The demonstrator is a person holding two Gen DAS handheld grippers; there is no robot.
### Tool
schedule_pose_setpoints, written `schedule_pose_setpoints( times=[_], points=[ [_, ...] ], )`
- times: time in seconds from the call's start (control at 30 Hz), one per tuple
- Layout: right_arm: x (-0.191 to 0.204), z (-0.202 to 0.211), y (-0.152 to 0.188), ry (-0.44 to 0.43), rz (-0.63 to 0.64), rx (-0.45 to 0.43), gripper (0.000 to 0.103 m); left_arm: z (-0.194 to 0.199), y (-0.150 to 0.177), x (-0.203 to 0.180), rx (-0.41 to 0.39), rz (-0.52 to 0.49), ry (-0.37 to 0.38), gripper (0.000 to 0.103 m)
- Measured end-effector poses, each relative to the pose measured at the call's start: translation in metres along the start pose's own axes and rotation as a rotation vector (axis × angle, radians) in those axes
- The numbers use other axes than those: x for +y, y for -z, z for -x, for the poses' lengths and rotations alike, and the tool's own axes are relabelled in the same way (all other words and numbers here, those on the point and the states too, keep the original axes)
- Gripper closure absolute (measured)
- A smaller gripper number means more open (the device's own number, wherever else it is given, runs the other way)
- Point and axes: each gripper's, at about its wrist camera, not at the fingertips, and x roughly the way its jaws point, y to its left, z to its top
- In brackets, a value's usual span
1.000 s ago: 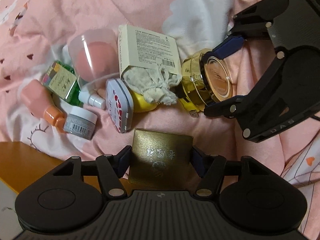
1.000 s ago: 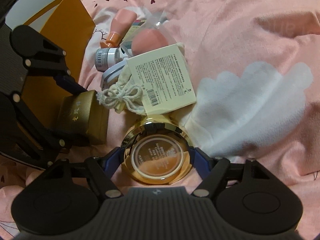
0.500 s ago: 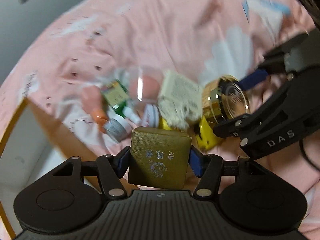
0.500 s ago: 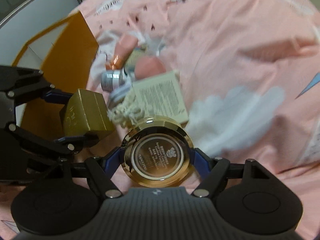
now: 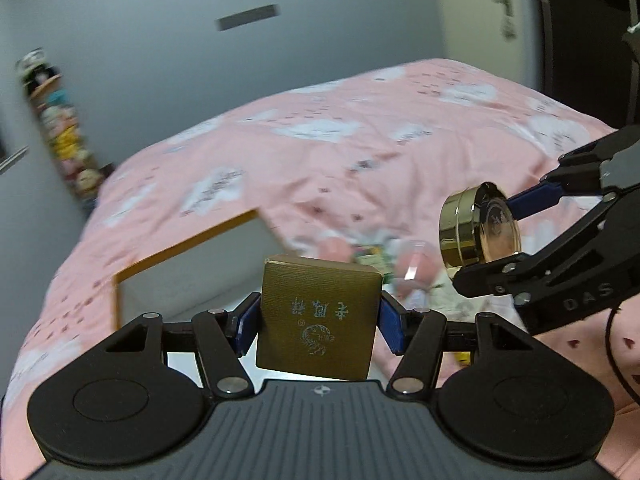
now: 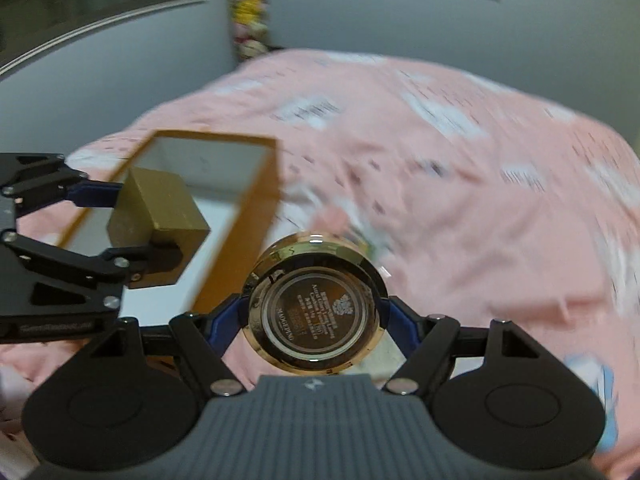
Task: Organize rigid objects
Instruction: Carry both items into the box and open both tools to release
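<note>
- my left gripper (image 5: 318, 320) clamps the gold box (image 5: 318, 316), held above the orange-rimmed tray (image 6: 256, 200) on the pink bed (image 5: 360, 168).
- my right gripper (image 6: 314, 316) grips the round gold compact (image 6: 314, 304), raised beside it.
- blurred clutter (image 5: 372, 256) behind, possibly bottles.

Both views are dim, lit softly and perhaps from overhead. Motion blur smears the pink bedspread (image 5: 360, 152) and the shelf clutter at 10 o'clock. Fisheye bending curves the walls. A glare streaks the round gold case (image 5: 476, 232).
</note>
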Motion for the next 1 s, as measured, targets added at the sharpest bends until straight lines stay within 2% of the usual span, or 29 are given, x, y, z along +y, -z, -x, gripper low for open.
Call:
schedule_pose_setpoints(
  times=[0.23, 0.47, 0.57, 0.7, 0.87, 1.0],
  points=[
    [0.057, -0.019, -0.038, -0.108, 0.264, 0.010, 0.028, 0.002, 0.018, 0.040, 0.098, 0.088, -0.064, 0.034],
    [0.103, -0.070, -0.054, -0.195, 0.516, 0.135, 0.028, -0.026, 0.049, 0.055, 0.233, 0.096, -0.099, 0.034],
    [0.117, -0.093, -0.053, -0.214, 0.604, 0.195, 0.028, -0.039, 0.060, 0.058, 0.288, 0.106, -0.079, 0.034],
    [0.125, -0.116, -0.051, -0.252, 0.655, 0.301, 0.028, -0.053, 0.069, 0.063, 0.332, 0.116, -0.036, 0.034],
    [0.122, -0.146, -0.052, -0.308, 0.703, 0.426, 0.028, -0.056, 0.069, 0.064, 0.320, 0.097, 0.014, 0.033],
    [0.124, -0.167, -0.049, -0.329, 0.768, 0.507, 0.028, -0.061, 0.069, 0.066, 0.332, 0.130, 0.071, 0.033]
  ],
)
